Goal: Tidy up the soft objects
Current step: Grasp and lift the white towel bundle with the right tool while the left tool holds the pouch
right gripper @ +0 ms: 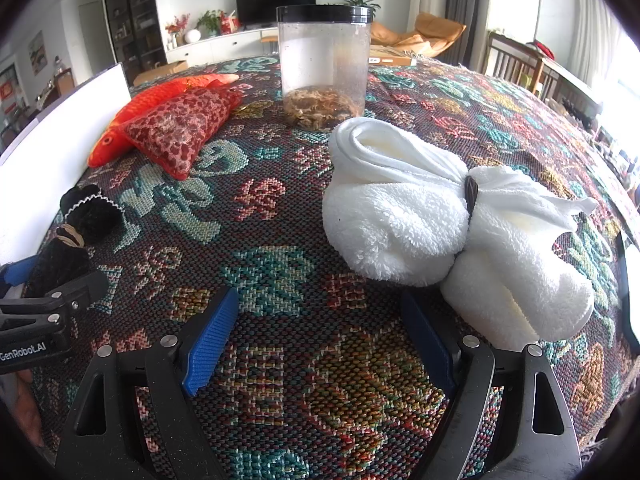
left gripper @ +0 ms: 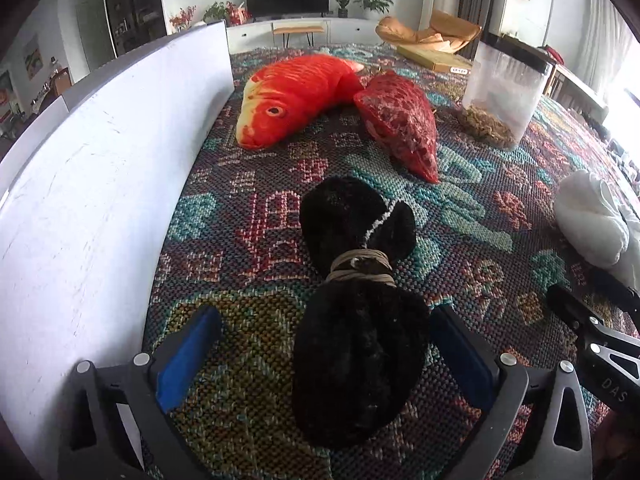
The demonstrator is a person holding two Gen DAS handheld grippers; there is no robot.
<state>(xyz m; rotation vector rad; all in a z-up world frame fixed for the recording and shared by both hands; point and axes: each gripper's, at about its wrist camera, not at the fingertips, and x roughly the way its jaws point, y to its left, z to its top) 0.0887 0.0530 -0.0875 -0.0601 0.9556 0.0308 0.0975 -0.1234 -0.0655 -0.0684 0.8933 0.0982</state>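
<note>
Black fuzzy bundle [left gripper: 356, 344], rubber-banded mid-length, lies between the wide-spread left claw [left gripper: 328, 356]; right claw [right gripper: 320, 336] gapes empty.

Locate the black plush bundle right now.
Left wrist view: the black plush bundle lies on the patterned cloth between the open left gripper fingers, white board to its left.

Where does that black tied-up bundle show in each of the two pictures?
Left wrist view: black bundle at bottom centre, lying between the open left gripper's blue pads.
Right wrist view: black bundle at the far left edge, beside the white board.
Shared landmark: the red fish, lying beyond the bundle in both.
</note>
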